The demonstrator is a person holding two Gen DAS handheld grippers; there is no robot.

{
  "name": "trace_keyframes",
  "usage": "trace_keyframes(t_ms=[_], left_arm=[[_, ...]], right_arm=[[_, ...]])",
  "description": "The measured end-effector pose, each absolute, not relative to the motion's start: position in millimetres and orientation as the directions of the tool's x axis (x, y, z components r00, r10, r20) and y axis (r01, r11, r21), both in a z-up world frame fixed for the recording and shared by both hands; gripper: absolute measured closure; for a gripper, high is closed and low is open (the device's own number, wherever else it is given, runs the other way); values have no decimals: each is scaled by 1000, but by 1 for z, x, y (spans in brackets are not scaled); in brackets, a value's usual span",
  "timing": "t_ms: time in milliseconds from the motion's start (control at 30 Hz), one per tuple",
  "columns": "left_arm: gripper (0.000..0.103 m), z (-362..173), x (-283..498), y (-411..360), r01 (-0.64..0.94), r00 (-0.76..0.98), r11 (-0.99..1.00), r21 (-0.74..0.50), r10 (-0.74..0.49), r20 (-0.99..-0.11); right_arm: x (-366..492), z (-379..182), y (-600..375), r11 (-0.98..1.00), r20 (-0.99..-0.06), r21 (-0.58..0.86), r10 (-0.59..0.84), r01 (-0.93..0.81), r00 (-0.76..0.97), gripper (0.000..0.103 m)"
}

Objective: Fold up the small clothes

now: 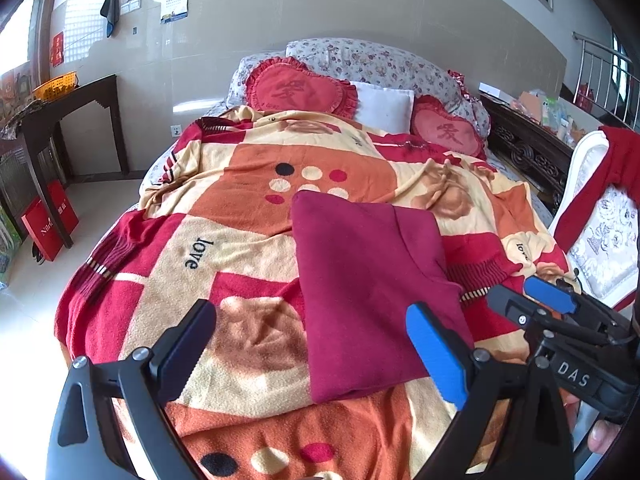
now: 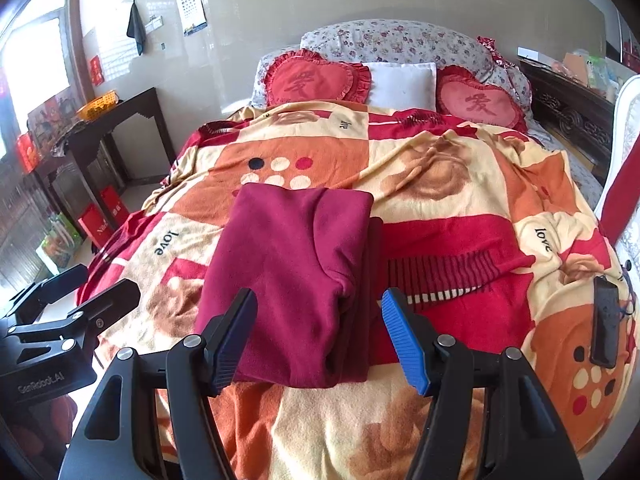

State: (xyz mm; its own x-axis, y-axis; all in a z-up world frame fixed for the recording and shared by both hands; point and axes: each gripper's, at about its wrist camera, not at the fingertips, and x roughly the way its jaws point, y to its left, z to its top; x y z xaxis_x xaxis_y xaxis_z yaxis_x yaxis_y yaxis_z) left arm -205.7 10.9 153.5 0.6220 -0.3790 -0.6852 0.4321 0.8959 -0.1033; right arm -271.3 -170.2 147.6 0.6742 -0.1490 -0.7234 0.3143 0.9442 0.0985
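- Maroon cloth, the garment (image 1: 372,288), is lying folded into a neat oblong on the blanket (image 1: 248,208) near the foot of the bed (image 2: 576,184).
- We are holding the left tongs (image 1: 316,354) spread wide and empty, hovering above the blanket; the garment's near left edge is sitting between their tips in the left view.
- We are holding the right tongs (image 2: 318,338) spread and empty too, with the garment's near end showing between their fingers in the right view.
- We are reading the garment's long axis as running away from us, toward the pillows (image 2: 400,80), so both tongs are facing its short near edge.
- We are judging the right tongs nearer the thick folded side (image 2: 352,292), where layers are stacking up; the left tongs are standing nearer the flat left side.
- We are guessing that any further fold would carry the near end away along that axis; whether one is needed, we cannot tell.
- We are also noting a phone (image 2: 606,320) lying on the blanket well to the right, apart from the garment.
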Motion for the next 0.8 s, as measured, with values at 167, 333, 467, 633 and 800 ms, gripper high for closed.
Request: trace_keyframes(t_ms=[167,333,467,633,800], left_arm=[[5,151,-199,14,421,616,899,-117,-378,-691],[5,148,-196,13,421,610,899,-119,-378,-696],[5,145,-192,10,420,606,900,-117,-374,-702],[5,142,-189,7,418,606,902,-106,-364,-707],[5,139,-185,5,414,604,904,-104,-358,-712]], right_arm=[[-267,145,-171,943,-729,95,-153,319,668,57],[-263,143,-168,946,-731,80,-158,313,664,57],[-259,140,-167,949,-736,71,-158,307,658,57],[-255,136,-169,949,-741,59,-166,309,651,57],[-250,129,-174,946,-752,63,-164,317,639,57]])
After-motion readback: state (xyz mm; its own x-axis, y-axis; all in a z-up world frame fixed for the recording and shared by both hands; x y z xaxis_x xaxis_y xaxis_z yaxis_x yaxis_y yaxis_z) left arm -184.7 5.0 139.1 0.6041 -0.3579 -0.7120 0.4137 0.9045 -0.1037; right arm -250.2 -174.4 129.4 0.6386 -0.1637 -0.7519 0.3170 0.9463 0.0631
